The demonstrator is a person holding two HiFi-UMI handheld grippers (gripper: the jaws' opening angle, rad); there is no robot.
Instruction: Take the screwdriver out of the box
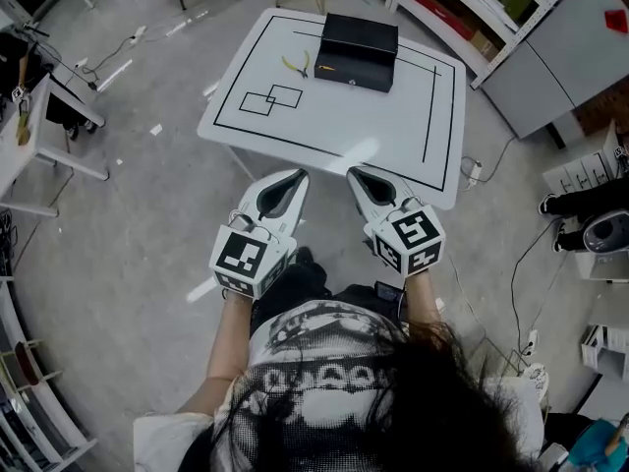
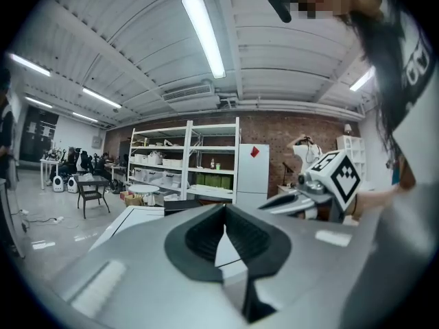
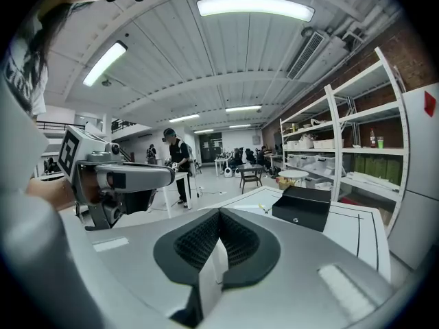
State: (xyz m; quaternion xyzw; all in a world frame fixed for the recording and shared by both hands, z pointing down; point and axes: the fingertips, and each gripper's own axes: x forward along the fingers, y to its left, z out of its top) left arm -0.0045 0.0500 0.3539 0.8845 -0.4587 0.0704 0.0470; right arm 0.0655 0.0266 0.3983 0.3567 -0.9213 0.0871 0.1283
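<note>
The left gripper [image 1: 293, 178] and right gripper [image 1: 358, 176] are hovering mid-frame, their tips at the near edge of the desk [image 1: 393, 126]. Bare floor [image 1: 147, 244] is opening out to the left, and shelving [image 1: 472, 8] is crowding the upper right. Both pairs of jaws are pressing together on nothing. The black box [image 1: 360, 37] is sitting shut at the desk's far side, with yellow-handled pliers [image 1: 298, 64] just left of it. The screwdriver is showing in no view.
</note>
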